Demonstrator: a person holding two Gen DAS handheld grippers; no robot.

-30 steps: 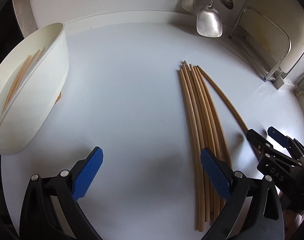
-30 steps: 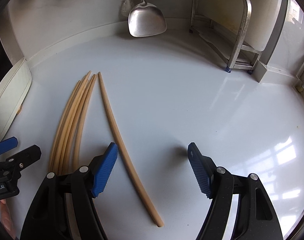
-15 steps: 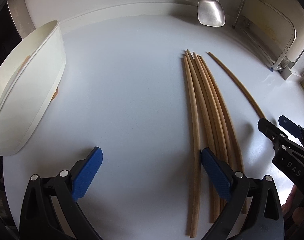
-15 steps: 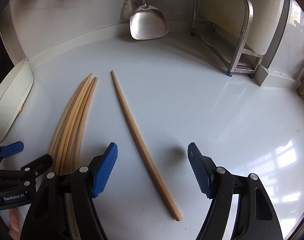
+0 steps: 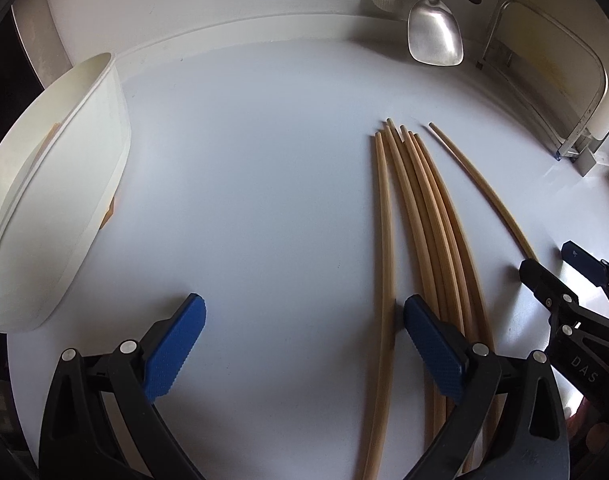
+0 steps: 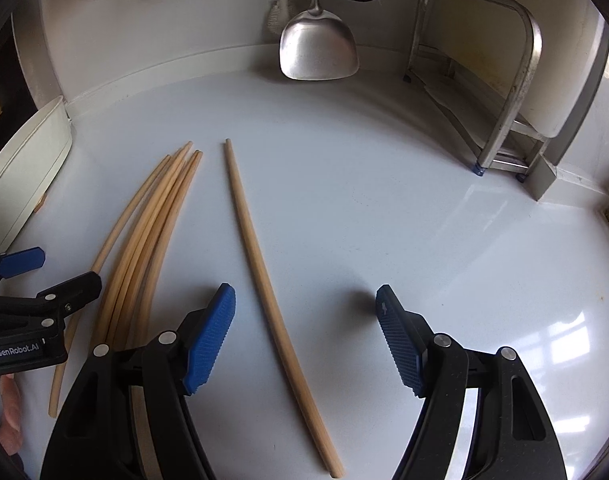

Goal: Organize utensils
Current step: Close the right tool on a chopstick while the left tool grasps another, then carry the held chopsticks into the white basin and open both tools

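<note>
Wooden chopsticks point(image 5: 428, 216): bundle lying loose on the tabletop point(image 5: 264, 184), none gripped.
Stray chopstick point(image 6: 264, 280): apart, right of the bundle, between the right gripper point(image 6: 304, 332) fingers.
White bin point(image 5: 56, 200): far left, smooth plastic, seemingly holding a few sticks.
Left gripper point(image 5: 304, 344): spread, empty.
Right gripper: spread, empty.
Progress: early; most remain.
</note>
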